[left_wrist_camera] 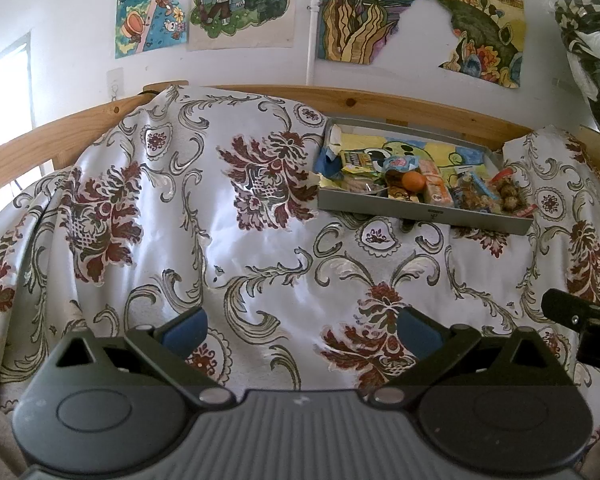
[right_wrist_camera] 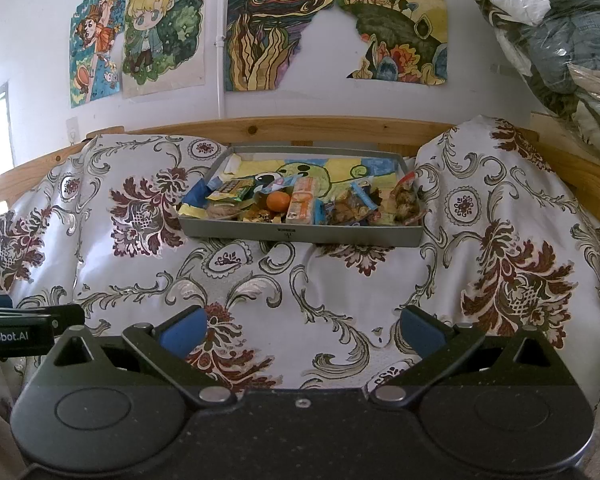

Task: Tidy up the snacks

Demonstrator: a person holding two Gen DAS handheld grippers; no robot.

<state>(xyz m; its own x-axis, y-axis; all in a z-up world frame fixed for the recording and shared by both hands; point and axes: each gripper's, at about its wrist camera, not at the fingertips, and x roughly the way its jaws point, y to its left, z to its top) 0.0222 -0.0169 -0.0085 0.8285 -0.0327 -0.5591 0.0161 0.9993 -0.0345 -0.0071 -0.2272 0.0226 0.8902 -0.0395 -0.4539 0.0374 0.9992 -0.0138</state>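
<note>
On the patterned bedspread [right_wrist_camera: 300,280] ahead, the grey tray [right_wrist_camera: 300,236] gathers the snacks [right_wrist_camera: 300,204] along its near wall, while I hold my left gripper [left_wrist_camera: 300,332] and right gripper [right_wrist_camera: 300,332] spread, empty, well back.

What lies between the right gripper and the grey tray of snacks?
Only bare patterned cloth lies between the open right gripper and the tray, as the right wrist view shows.
</note>
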